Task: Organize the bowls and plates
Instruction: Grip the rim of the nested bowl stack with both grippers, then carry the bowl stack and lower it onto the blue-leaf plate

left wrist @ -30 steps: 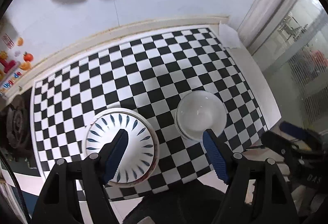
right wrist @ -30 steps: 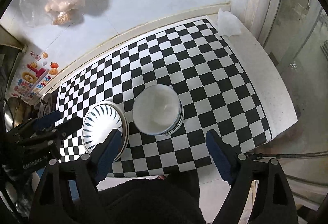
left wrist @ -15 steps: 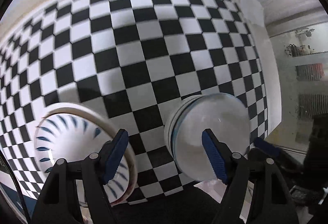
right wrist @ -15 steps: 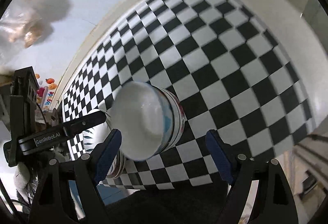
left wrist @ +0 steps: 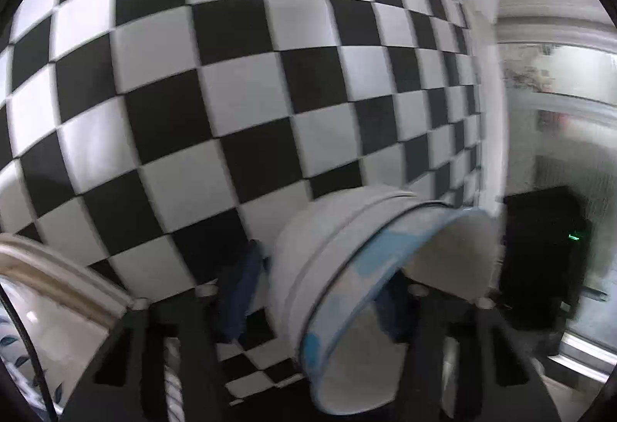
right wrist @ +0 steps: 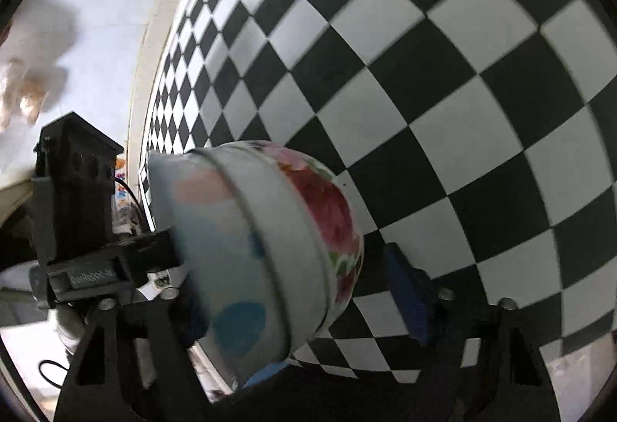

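I see both tongs closing around the stacked bowls point(left wrist: 347, 267) on the checkered surface point(left wrist: 231, 75): my left tongs point(left wrist: 316, 302) straddle the near rim, my right tongs point(right wrist: 300, 302) the whole stack, neither visibly clamped.

A stack of bowls point(right wrist: 270, 248) stands on the black-and-white checkered mat point(left wrist: 239, 86), seen from the side and blurred. The upper bowl point(left wrist: 358, 283) is white inside, with pale blue patches along its outer wall below the rim. The bowl beneath it point(right wrist: 327, 213) carries a red and pink flower pattern with green leaves. Just beside the stack, at the left wrist view's lower left edge, sits a white plate point(left wrist: 58, 310) with a blue leaf pattern; only part shows.
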The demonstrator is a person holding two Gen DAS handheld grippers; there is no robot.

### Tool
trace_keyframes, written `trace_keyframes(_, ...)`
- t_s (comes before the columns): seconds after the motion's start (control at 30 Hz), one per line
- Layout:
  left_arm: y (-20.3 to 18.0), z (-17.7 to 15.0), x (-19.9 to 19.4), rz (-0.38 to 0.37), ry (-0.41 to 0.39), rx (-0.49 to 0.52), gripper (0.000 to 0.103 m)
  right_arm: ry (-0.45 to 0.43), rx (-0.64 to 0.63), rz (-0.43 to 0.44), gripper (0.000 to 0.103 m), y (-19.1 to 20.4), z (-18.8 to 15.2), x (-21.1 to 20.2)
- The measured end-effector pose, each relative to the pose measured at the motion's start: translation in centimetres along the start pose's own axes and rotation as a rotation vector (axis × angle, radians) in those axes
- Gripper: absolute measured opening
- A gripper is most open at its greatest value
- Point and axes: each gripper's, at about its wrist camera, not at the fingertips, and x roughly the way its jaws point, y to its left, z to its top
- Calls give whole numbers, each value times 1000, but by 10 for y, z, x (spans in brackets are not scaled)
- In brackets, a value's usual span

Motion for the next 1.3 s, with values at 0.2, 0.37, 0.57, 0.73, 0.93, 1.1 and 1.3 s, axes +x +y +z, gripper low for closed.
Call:
trace_keyframes(0.2,-8,-2,-2,31,-41,56,48,-11,1,1,53,-9,2,11)
trace_keyframes(0.37,-8,-10,-7,47,-66,63,45,-11,-20,-17,54,1,2,17)
trace_keyframes(0.57,-11,-15,-17,45,-112,70,46,-18,-60,-43,54,27,-1,21)
trace_keyframes(0.73,-15,-21,-32,53,-143,73,45,-39,-105,-58,54,46,-2,19)
trace_keyframes(0.93,-14,-35,-62,65,-178,70,45,-36,-152,-52,53,74,-11,14)
trace_keyframes(1.1,0,-52,-91,76,-223,55,45,-21,-207,-44,53,107,-19,16)
trace_keyframes(1.3,32,-78,-121,78,-283,-2,45,24,-291,-47,53,154,-34,39)
